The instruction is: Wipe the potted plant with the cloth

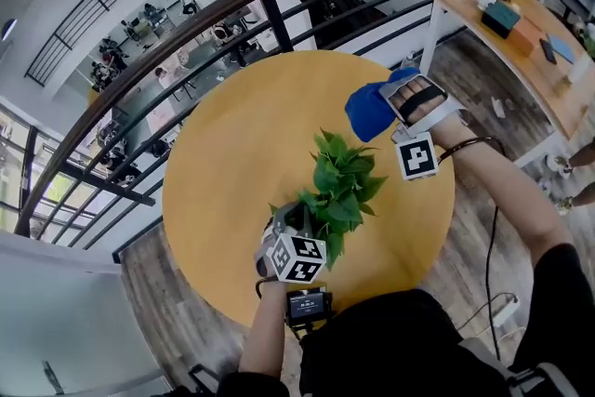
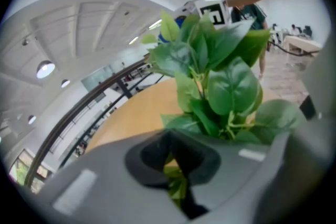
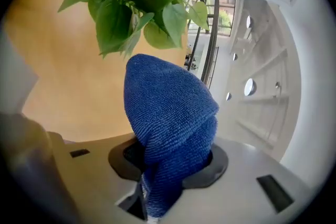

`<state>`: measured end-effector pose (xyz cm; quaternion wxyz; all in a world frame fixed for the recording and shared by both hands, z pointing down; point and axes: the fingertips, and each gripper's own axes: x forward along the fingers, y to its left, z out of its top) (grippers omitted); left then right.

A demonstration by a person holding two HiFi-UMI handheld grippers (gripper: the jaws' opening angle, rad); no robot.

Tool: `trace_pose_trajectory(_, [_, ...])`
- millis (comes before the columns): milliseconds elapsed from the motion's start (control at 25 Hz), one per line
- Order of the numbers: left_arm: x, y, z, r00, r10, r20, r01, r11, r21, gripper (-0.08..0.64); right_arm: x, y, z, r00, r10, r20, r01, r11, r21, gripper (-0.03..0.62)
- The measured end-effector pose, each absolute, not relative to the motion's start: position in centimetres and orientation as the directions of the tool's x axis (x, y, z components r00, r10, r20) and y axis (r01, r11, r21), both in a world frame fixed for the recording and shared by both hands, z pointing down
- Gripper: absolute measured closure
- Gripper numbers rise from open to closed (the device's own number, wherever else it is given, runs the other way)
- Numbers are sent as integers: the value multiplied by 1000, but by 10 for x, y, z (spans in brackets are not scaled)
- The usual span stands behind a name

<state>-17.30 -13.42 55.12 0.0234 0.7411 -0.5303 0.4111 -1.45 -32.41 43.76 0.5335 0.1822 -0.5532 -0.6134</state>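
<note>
Potted plant (image 1: 339,186) mid-worktop (image 1: 232,153), open wood all round. Left tool (image 1: 299,218) pinched shut on it; right tool (image 1: 390,107) clamping blue cloth (image 1: 368,112).

No legible text, brand or number found. Left cube (image 1: 296,258) and right cube (image 1: 417,157) bear only black-and-white square patterns. The screen (image 1: 308,304) is unreadable.

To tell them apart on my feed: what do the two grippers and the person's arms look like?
Both the left gripper and right gripper have pale grey bodies, each bearing a cube of black-and-white square markers. A thin dark cable trails from the right wrist. The person wears a black short-sleeved top.
</note>
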Motion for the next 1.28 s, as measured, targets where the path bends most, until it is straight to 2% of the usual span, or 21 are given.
trace_pose_trajectory(80, [-171, -136, 551, 103, -770, 630, -806, -436, -400, 558, 19, -332, 452, -256, -888, 383, 468, 233, 853, 442])
trace_pose_trajectory(120, [-171, -136, 552, 102, -771, 628, -806, -434, -402, 558, 32, -330, 463, -212, -884, 416, 435, 296, 851, 442])
trace_pose_trajectory(200, [-171, -136, 551, 98, -772, 627, -807, -430, -403, 558, 48, -314, 487, -179, -837, 517, 263, 465, 845, 442])
trace_pose_trajectory(280, [-170, -135, 552, 94, -771, 630, -810, -427, -402, 558, 55, -288, 503, -208, -779, 592, 15, 603, 798, 442])
trace_pose_trajectory(400, [-169, -134, 551, 91, -770, 631, -809, -426, -404, 558, 54, -243, 514, -282, -730, 623, -299, 683, 666, 442])
trace_pose_trajectory(480, [-170, -132, 551, 93, -771, 630, -808, -429, -405, 558, 49, -212, 524, -313, -711, 630, -383, 702, 601, 442])
trace_pose_trajectory(640, [-172, -131, 553, 92, -770, 632, -806, -430, -406, 558, 39, -167, 561, -329, -652, 683, -387, 753, 532, 442])
trace_pose_trajectory(840, [-171, -130, 554, 96, -765, 636, -803, -437, -405, 558, 37, -133, 611, -273, -594, 756, -197, 804, 561, 442])
trace_pose_trajectory(1080, [-173, -131, 553, 100, -766, 635, -811, -433, -394, 558, 48, -112, 628, -231, -537, 811, -71, 841, 537, 442])
trace_pose_trajectory(1200, [-170, -127, 552, 105, -762, 638, -813, -435, -386, 558, 52, -104, 607, -274, -535, 799, -78, 840, 536, 442])
trace_pose_trajectory(1280, [-173, -121, 550, 112, -762, 638, -812, -440, -383, 558, 43, -102, 567, -354, -554, 753, -139, 828, 544, 442])
